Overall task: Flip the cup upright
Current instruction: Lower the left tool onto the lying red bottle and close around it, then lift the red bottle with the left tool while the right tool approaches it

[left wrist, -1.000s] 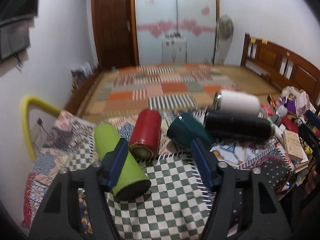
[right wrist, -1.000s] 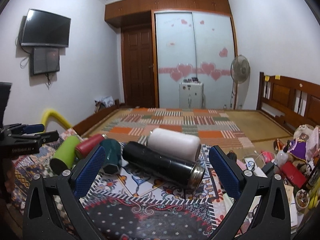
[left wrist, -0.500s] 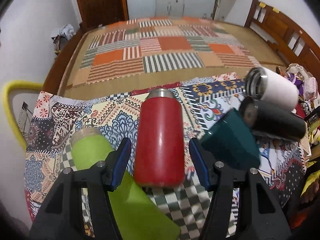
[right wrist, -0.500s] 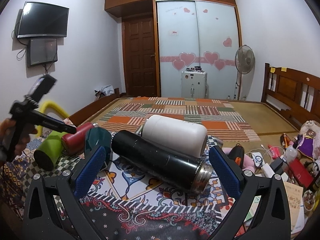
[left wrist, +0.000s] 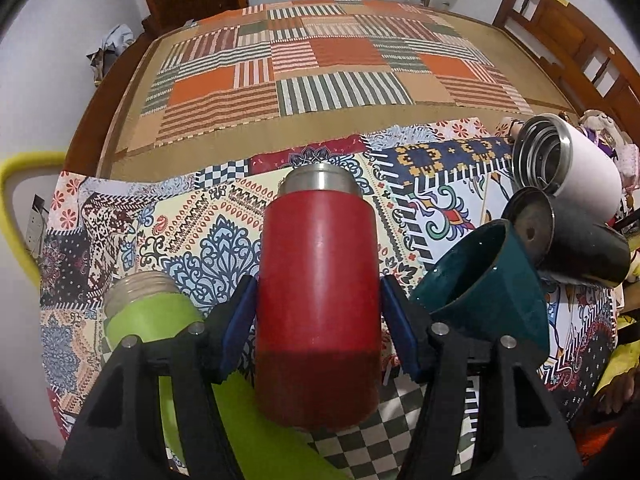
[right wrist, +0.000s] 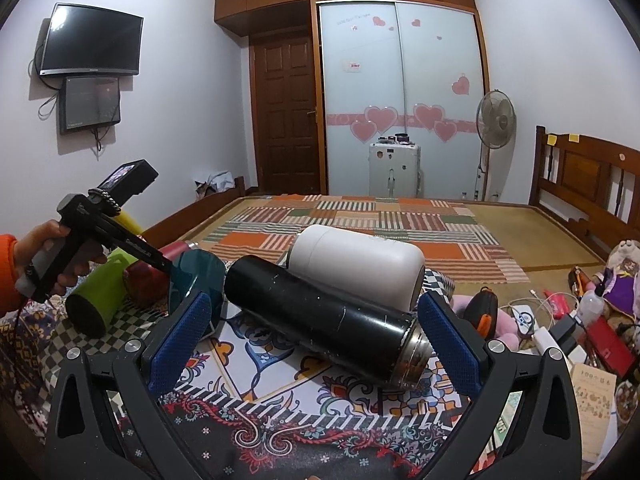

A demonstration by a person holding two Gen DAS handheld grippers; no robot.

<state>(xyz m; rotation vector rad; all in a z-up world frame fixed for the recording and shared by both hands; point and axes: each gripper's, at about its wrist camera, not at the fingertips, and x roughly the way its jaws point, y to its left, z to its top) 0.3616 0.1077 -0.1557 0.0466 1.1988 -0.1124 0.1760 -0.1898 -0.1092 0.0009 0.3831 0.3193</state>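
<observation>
Several cups lie on their sides on a patterned cloth. My left gripper (left wrist: 318, 316) has its blue pads on both sides of the red cup (left wrist: 318, 300), its steel mouth pointing away. The lime green cup (left wrist: 160, 328) lies to its left, the dark teal cup (left wrist: 484, 284) to its right. In the right wrist view, my right gripper (right wrist: 312, 340) is open and empty, above the black flask (right wrist: 324, 316), with the white cup (right wrist: 360, 264) behind it. The left gripper (right wrist: 160, 258) also shows there, on the red cup (right wrist: 146, 280).
The black flask (left wrist: 576, 240) and white cup (left wrist: 572, 164) lie at the cloth's right end. Clutter (right wrist: 580, 320) of cables, boxes and bottles sits at the right. A bed with a striped patchwork mat (left wrist: 320, 60) lies beyond. A yellow bar (left wrist: 16, 208) stands at the left.
My left gripper has tilted downward and moved onto the red cup, its pads closing against the cup's sides. My right gripper has come closer to the black flask.
</observation>
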